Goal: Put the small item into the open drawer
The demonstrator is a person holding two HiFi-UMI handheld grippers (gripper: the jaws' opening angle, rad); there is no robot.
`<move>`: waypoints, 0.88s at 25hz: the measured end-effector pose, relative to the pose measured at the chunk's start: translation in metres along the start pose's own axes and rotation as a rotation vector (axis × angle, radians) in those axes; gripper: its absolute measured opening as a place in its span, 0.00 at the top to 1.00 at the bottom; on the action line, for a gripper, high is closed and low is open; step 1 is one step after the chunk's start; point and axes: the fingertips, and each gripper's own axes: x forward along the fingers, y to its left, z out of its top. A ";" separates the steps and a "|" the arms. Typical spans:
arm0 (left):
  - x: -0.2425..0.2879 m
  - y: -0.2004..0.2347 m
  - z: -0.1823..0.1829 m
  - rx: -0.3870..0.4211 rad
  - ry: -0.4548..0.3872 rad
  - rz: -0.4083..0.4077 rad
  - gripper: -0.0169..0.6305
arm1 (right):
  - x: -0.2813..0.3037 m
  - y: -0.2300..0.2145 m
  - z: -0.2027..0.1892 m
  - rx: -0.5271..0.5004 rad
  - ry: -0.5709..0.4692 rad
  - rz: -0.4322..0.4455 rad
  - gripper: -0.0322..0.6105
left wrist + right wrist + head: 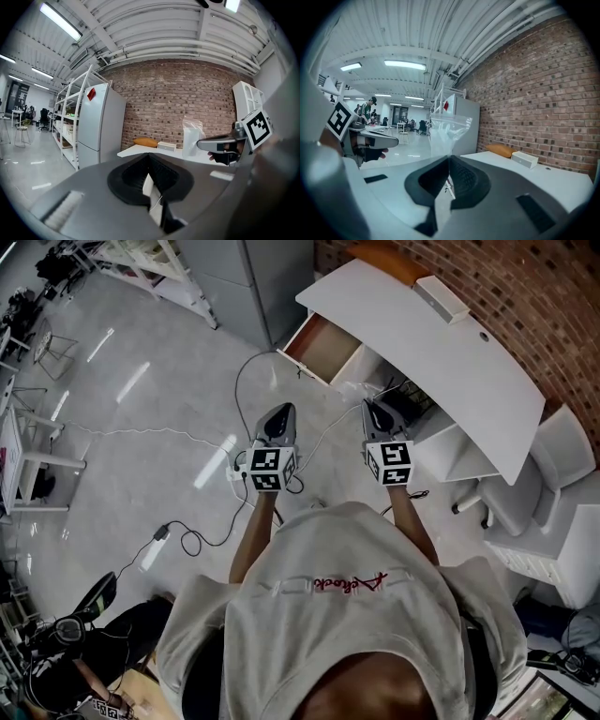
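Observation:
The open drawer [322, 346], wood-brown inside, juts from the left end of the white desk [441, 362], ahead of both grippers. My right gripper [382, 415] [449, 158] is shut on a clear plastic bag [446, 133] that stands up from its tips; whether anything is in the bag I cannot tell. The left gripper view shows that bag [192, 136] held by the right gripper [220, 144]. My left gripper [275, 424] [149, 158] is level with it to the left, jaws together with nothing seen in them.
On the desk lie an orange cushion [382, 255] and a white box [441, 298]. A grey cabinet [258, 277] stands left of the drawer. Cables and a power strip [234, 471] lie on the floor below the grippers. White chairs [553, 484] stand at right.

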 end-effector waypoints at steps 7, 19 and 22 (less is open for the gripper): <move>0.015 0.011 -0.005 0.006 0.022 -0.024 0.96 | 0.013 -0.005 -0.009 0.014 0.020 -0.026 0.93; 0.015 0.009 -0.021 -0.004 0.057 -0.023 0.96 | 0.015 -0.006 -0.021 0.032 0.038 -0.023 0.93; 0.024 0.012 -0.020 -0.003 0.059 -0.019 0.96 | 0.023 -0.010 -0.023 0.036 0.041 -0.017 0.93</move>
